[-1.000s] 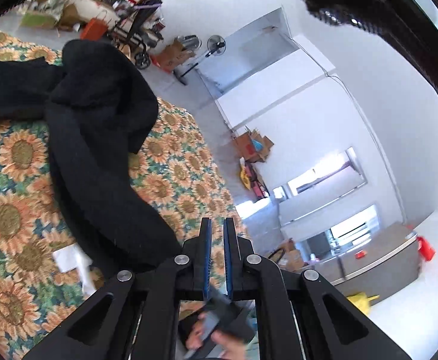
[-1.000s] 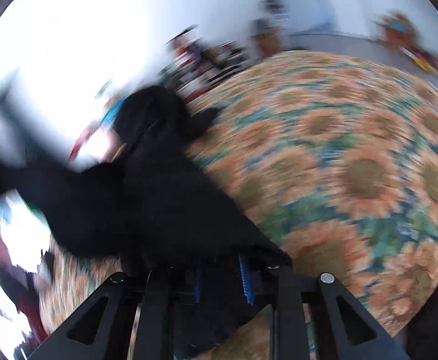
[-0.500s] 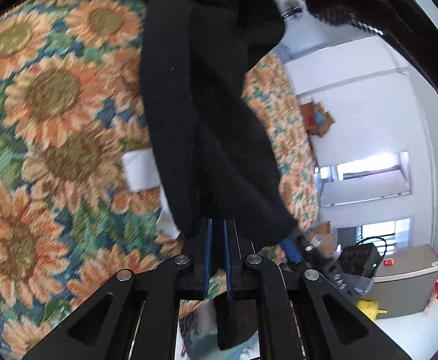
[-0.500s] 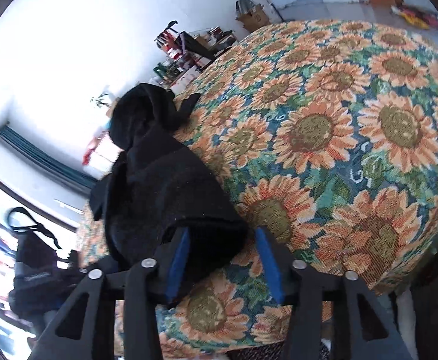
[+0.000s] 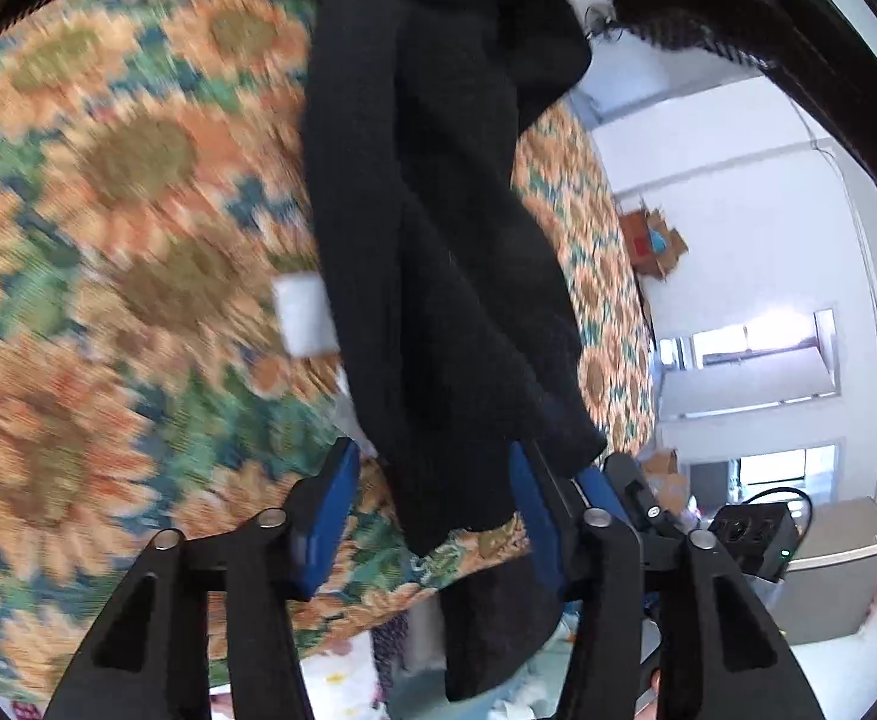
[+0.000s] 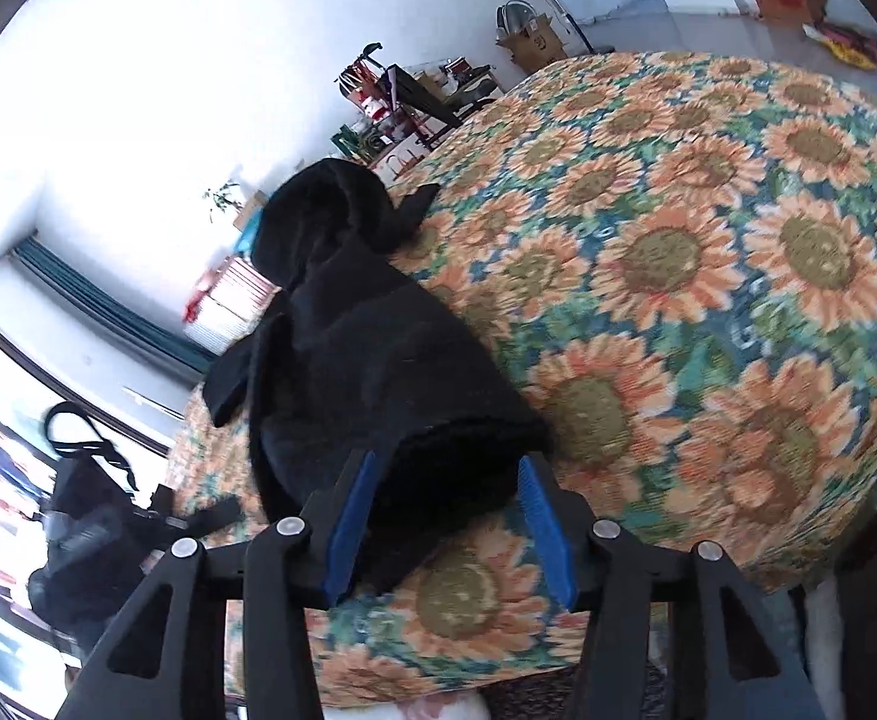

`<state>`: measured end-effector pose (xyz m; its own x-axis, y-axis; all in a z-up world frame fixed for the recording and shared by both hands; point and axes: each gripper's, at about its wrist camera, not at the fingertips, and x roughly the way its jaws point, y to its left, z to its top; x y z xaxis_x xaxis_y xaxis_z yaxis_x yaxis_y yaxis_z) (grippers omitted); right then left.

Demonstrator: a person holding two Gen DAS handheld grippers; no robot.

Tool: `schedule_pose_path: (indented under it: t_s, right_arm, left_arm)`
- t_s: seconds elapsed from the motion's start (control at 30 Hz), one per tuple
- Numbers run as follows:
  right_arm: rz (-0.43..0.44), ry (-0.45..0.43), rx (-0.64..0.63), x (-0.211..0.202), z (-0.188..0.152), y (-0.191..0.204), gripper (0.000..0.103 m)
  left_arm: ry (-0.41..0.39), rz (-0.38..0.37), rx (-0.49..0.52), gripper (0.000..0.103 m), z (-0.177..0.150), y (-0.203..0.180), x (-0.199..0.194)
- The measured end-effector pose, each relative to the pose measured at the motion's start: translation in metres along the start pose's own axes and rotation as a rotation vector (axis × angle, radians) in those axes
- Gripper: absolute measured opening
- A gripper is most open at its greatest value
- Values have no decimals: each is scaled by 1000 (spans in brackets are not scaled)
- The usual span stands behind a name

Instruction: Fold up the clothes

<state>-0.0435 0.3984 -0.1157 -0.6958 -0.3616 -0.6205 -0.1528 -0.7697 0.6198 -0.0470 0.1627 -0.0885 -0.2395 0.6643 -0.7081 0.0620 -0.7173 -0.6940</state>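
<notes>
Both the left gripper (image 5: 432, 498) and right gripper (image 6: 447, 516) have jaws wide around the black garment (image 6: 372, 372); its end overhangs the surface (image 6: 738, 276) at lower centre and could slide off

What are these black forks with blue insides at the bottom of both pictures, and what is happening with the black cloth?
They are hand-held grippers, one in each of a person's hands; no robot arm is involved. Each picture comes from a wide-angle camera on one gripper, looking forward along its two fingers. One shows the left gripper, the other the right gripper. Both stand open, with blue pads on their fingers. A black garment lies crumpled on a table covered by a sunflower-pattern cloth. The garment's edge sits between the fingers of each gripper and hangs over the table edge, but neither clamps it. A small white tag shows beside the garment.
</notes>
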Motion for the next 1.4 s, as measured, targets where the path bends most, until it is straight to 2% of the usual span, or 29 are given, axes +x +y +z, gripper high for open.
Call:
schedule_pose_path:
  t_s: [0.07,0.1,0.17,0.33,0.47,0.83,0.9,0.97,1.2,1.27,1.4]
  right_arm:
    - [-1,-1,-2,3,-1,4,55]
    - [-7,8,-1,6,-1,6,55]
    - [-18,26,-1,13,-1,8,55]
    - [-42,-6,-13,16,5,19,55]
    - [-161,-38,-88,17,9,33,54]
    - [-210,-46,-95,18,5,32,41]
    - [-223,-55,-98,17,5,32,32]
    - [-225,-73,-80,13,7,29,6]
    - [-195,-168,43,-6,16,10,4]
    - [-187,-194,77,-11,19,4,4]
    - [-236,-174,141,1,22,-12,5]
  left_arm:
    - [8,-4,-2,45,-2,-5,13]
    - [-13,0,8,39,-4,-8,14]
    - [-19,-4,5,9,-4,-10,17]
    - [-35,-37,9,8,-3,-10,15]
    - [-42,-49,31,8,-2,-14,11]
    - [-48,-70,62,8,-4,-21,0]
    - [-51,-83,66,8,-4,-25,1]
    - [-55,-104,70,8,-3,-28,0]
    - [-95,-191,140,8,4,-45,0]
    - [-77,-191,140,8,2,-46,10]
    - [-14,-144,105,8,-1,-37,42]
